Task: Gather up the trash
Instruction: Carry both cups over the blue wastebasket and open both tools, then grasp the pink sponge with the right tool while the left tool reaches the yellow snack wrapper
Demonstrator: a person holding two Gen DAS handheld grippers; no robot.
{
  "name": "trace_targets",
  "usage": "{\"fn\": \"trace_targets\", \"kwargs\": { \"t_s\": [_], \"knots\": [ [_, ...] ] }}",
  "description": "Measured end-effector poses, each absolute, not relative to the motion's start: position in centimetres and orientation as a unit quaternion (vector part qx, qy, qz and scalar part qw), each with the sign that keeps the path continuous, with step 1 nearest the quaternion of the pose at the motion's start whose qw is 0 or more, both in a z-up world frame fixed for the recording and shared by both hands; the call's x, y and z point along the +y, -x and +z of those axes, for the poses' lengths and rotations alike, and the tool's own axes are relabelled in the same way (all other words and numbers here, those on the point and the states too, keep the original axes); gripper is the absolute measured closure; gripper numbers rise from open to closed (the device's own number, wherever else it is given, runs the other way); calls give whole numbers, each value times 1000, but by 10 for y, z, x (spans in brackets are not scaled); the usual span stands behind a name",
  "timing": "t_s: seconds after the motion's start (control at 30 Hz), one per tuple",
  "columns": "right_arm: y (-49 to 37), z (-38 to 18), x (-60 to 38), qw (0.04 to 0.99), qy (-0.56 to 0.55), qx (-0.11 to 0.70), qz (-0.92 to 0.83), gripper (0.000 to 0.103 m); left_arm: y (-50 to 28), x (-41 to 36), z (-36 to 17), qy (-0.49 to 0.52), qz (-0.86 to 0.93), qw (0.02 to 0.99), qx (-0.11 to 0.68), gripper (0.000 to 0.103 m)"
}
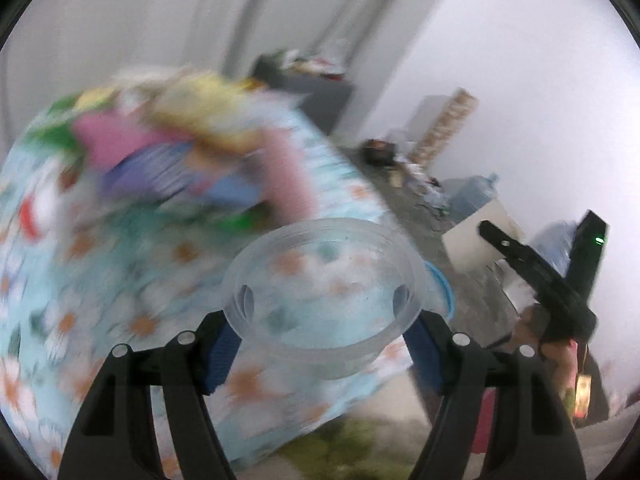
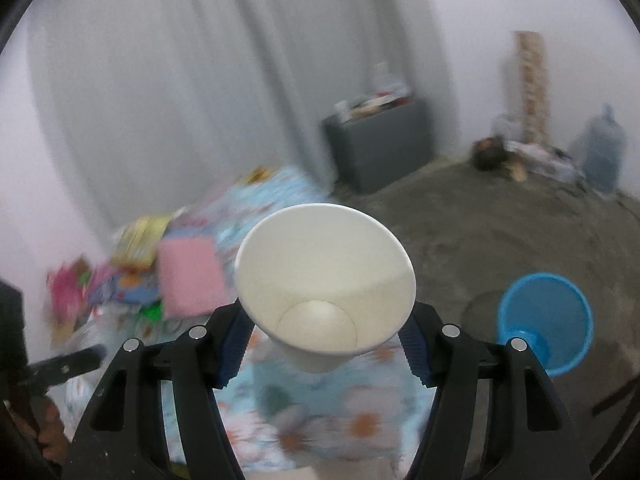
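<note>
On my left camera the left tongs (image 1: 324,344) are pinching a clear plastic cup (image 1: 324,296), blue pads (image 1: 222,354) against its sides, its mouth turned toward the lens. Behind it everything is smeared: a floral cloth (image 1: 100,300) covers a tabletop, and on it lies a blurred heap of colourful trash (image 1: 180,152), pink, yellow and purple wrappers that I cannot tell apart. A sliver of blue bin rim (image 1: 442,288) peeks out just past the cup's right edge. At the right edge of this view I see the other handheld tool (image 1: 536,276), dark, with a green light on it.

On my right camera the right tongs (image 2: 322,344) are pinching a white paper cup (image 2: 324,280) between their blue pads (image 2: 236,344), the cup tilted with its open mouth facing the lens and nothing visible inside. The cup hangs above the floral cloth (image 2: 320,420). The trash pile (image 2: 160,272) sits to the left on the cloth, a pink sheet (image 2: 190,280) on top. A blue bin (image 2: 546,320) stands on the floor (image 2: 480,232) to the right, mouth open, well apart from the cup. Further back are a grey box (image 2: 380,144) with clutter on top and a water jug (image 2: 602,148) by the wall.
</note>
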State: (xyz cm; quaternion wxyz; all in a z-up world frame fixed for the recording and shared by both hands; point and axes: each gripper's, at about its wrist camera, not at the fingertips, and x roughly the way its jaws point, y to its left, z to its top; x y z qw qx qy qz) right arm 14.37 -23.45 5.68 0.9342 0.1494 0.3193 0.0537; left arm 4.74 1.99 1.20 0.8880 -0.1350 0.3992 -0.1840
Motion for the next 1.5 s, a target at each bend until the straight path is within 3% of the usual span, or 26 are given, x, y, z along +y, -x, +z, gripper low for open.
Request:
{"fn": "trace_targets", "kwargs": {
  "t_s": [0.17, 0.33, 0.57, 0.77, 0.8, 0.83, 0.87, 0.9, 1.03, 1.13, 1.37, 1.5],
  "knots": [
    [-134, 60, -303, 936, -189, 294, -46, 42, -94, -43, 42, 113, -274, 868, 398, 32],
    [-130, 33, -363, 915, -211, 303, -163, 42, -175, -158, 47, 70, -366, 810, 453, 32],
    [-142, -24, -429, 867, -270, 329, -259, 41, -265, -346, -13, -22, -434, 726, 533, 32],
    [-172, -84, -481, 833, -308, 352, -296, 39, -297, -431, -80, -18, -423, 701, 574, 32],
    [-174, -89, -486, 831, -313, 353, -296, 37, -299, -442, -92, -20, -416, 702, 577, 31],
    [-184, -103, -494, 827, -318, 359, -295, 34, -302, -454, -99, -28, -406, 706, 580, 23],
    [-190, -112, -500, 823, -319, 368, -292, 26, -303, -469, -111, -45, -394, 709, 583, 19],
    [-201, -129, -507, 813, -318, 390, -293, 21, -307, -478, -117, -53, -389, 711, 584, 17],
    [-207, -158, -516, 782, -320, 440, -303, 21, -313, -485, -133, -48, -372, 715, 590, 17],
    [-191, -146, -508, 784, -332, 419, -315, 18, -310, -474, -121, -35, -382, 720, 579, 15],
    [-167, -92, -488, 804, -309, 379, -337, 13, -277, -422, -35, -45, -426, 758, 493, 13],
    [-164, -41, -455, 826, -229, 361, -367, 8, -236, -367, 23, -27, -463, 759, 458, 6]
  ]
}}
